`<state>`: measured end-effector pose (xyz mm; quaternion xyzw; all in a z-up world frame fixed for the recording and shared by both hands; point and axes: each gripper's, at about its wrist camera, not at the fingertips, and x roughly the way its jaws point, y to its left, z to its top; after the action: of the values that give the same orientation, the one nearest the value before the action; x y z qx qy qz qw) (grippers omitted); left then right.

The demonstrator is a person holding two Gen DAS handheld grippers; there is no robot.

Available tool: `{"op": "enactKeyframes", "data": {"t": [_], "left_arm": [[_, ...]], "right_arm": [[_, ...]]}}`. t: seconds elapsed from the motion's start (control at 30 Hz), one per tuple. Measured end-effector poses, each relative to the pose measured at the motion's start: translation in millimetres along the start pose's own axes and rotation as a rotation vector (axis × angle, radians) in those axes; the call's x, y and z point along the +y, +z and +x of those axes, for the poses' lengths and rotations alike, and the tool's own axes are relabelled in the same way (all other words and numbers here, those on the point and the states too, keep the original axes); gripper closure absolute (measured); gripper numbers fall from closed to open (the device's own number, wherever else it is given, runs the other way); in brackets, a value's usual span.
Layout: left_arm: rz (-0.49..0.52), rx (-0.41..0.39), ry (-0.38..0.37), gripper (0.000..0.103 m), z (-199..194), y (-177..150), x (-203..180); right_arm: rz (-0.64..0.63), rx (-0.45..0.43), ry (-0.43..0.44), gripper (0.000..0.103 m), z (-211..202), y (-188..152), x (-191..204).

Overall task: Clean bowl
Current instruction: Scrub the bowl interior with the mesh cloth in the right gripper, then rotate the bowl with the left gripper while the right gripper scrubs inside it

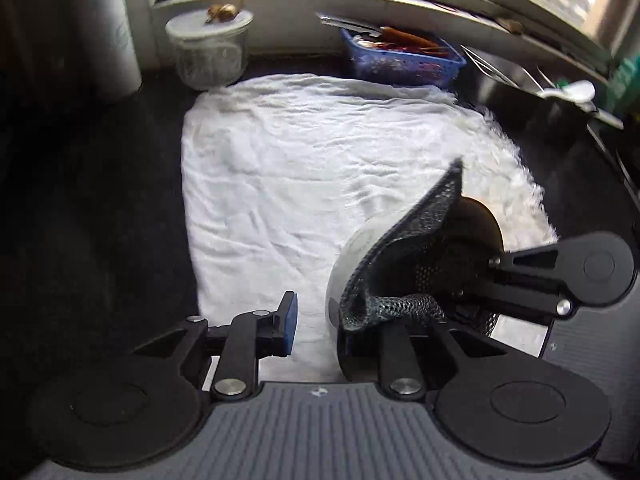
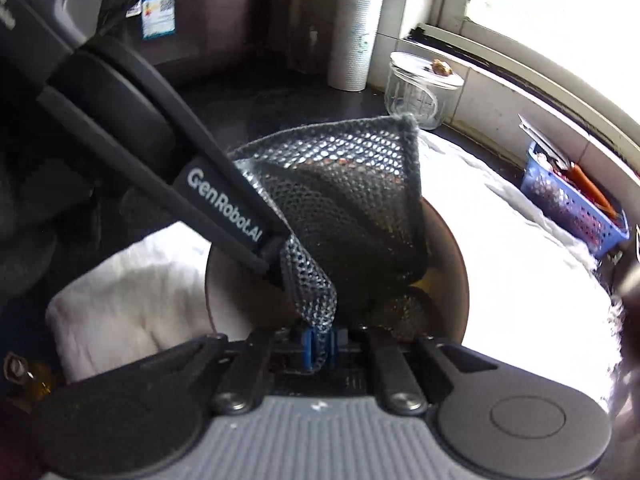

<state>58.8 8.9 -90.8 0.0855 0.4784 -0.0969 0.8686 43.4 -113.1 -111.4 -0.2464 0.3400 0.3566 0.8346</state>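
Observation:
A bowl, pale outside and brown inside, sits on the near right part of a white towel. A dark mesh scrubbing cloth lies draped over and into the bowl; it also shows in the right wrist view. My right gripper is shut on the cloth's lower edge, just over the bowl. My left gripper is open; its right finger is at the bowl's near rim under the cloth, its left finger is over the towel. The left gripper's finger reaches into the bowl from the left.
A glass jar with a lid and a paper towel roll stand at the back left. A blue basket of utensils stands at the back by the window sill. A sink edge with a white spoon is at the right. The counter is dark.

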Motion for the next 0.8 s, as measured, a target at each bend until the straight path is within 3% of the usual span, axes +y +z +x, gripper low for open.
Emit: {"op": "enactKeyframes", "data": {"t": [0.07, 0.13, 0.23, 0.27, 0.5, 0.6, 0.67, 0.8], "left_arm": [[0.125, -0.024, 0.068, 0.082, -4.0, -1.8, -15.4], [0.129, -0.045, 0.081, 0.094, -4.7, -2.7, -20.0], [-0.051, -0.053, 0.005, 0.097, -3.1, -5.9, -3.0], [-0.155, -0.057, -0.046, 0.096, -1.7, -9.0, 9.1], [-0.708, -0.058, -0.301, 0.092, 17.5, -47.3, 70.7], [-0.861, -0.045, -0.367, 0.093, 25.8, -62.8, 80.4], [-0.784, -0.034, -0.356, 0.092, 24.0, -55.5, 75.6], [-0.407, -0.018, -0.188, 0.087, 6.9, -25.6, 48.7]], "right_arm": [[-0.081, 0.014, -0.034, 0.096, -1.0, -0.1, 6.8], [-0.14, 0.025, -0.071, 0.096, -2.9, 0.0, 7.7], [-0.137, 0.028, -0.073, 0.096, -3.7, -1.2, 4.5], [-0.12, 0.028, -0.067, 0.096, -4.0, -1.9, 3.7], [0.23, -0.04, 0.075, 0.095, -6.6, -3.9, -9.1], [0.278, -0.059, 0.102, 0.094, -5.6, 1.6, -8.0], [0.243, -0.057, 0.094, 0.094, -5.6, 5.8, -2.4], [0.1, -0.012, 0.047, 0.096, -4.0, 8.6, 5.7]]}}
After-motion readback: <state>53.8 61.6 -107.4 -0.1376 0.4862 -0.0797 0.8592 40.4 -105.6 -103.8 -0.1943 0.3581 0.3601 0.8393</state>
